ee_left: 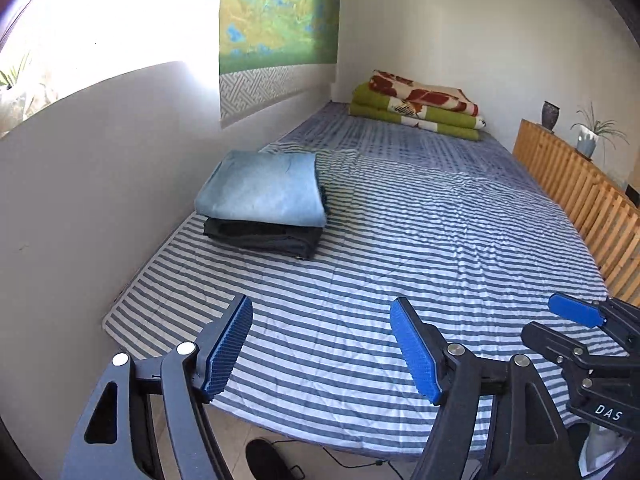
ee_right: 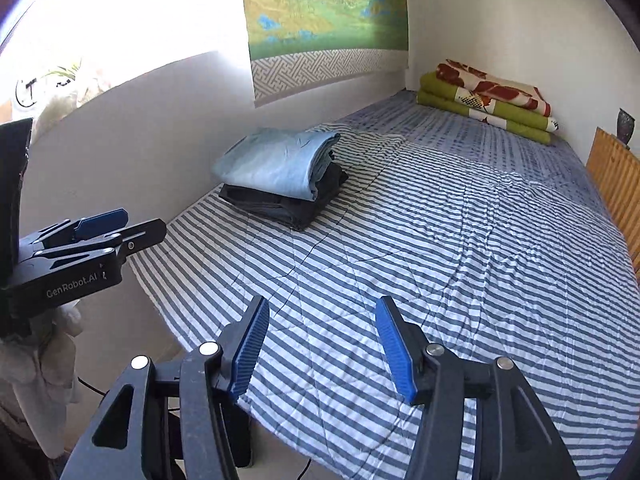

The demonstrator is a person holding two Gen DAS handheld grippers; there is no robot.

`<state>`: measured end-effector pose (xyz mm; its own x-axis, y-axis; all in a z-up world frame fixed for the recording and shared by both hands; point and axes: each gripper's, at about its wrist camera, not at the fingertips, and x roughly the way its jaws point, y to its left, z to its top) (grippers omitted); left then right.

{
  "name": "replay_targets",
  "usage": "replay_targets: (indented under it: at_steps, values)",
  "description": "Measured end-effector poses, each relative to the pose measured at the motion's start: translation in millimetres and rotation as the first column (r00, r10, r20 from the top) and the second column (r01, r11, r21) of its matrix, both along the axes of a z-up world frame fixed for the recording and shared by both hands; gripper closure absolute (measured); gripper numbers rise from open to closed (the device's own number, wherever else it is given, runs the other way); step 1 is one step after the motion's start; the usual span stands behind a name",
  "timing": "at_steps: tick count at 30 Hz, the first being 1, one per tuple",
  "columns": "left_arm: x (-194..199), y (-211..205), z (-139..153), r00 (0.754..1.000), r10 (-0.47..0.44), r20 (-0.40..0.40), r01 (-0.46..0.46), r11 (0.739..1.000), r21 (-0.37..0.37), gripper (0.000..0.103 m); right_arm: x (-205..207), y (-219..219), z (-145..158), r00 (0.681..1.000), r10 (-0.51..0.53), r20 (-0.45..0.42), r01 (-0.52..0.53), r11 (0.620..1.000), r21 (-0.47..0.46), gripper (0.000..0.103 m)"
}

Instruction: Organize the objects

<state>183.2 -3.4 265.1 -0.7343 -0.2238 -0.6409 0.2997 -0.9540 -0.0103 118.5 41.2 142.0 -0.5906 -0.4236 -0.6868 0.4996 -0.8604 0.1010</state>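
the clothes stack (ee_left: 262,204) is lying on the striped bed (ee_left: 400,240) by the left wall, well ahead of both grippers and to their left. it is made of a light blue fold (ee_right: 276,164) sitting on a dark fold (ee_right: 280,208). neither gripper is touching it.

the left gripper (ee_left: 322,350) is hovering over the near edge of the bed with its jaws standing wide and nothing between them; only striped cover is showing in the gap. the right gripper (ee_right: 322,346) is hanging over the same near edge, its jaws parted somewhat less and likewise gripping nothing.

at the far end of the bed, folded quilts (ee_left: 418,104) in green and red-patterned cloth are resting against the wall, well apart from the stack.

the left view is showing a potted plant (ee_left: 592,136) and a dark vase (ee_left: 550,116) on a wooden rail (ee_left: 580,188) along the bed's right side, plus the right gripper at its right edge. the right view is cutting off the plant, but is showing the left gripper from the side at its left edge, with white cloth (ee_right: 36,368) hanging below it.
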Motion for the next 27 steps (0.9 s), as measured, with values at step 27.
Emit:
replay_targets:
  at_steps: [27]
  values:
    - [143.1, 78.8, -48.1, 0.997, 0.068, 0.039, -0.07, 0.997, 0.044, 0.01, 108.7, 83.4, -26.7, 0.986, -0.155, -0.059, 0.157, 0.987, 0.031, 0.04]
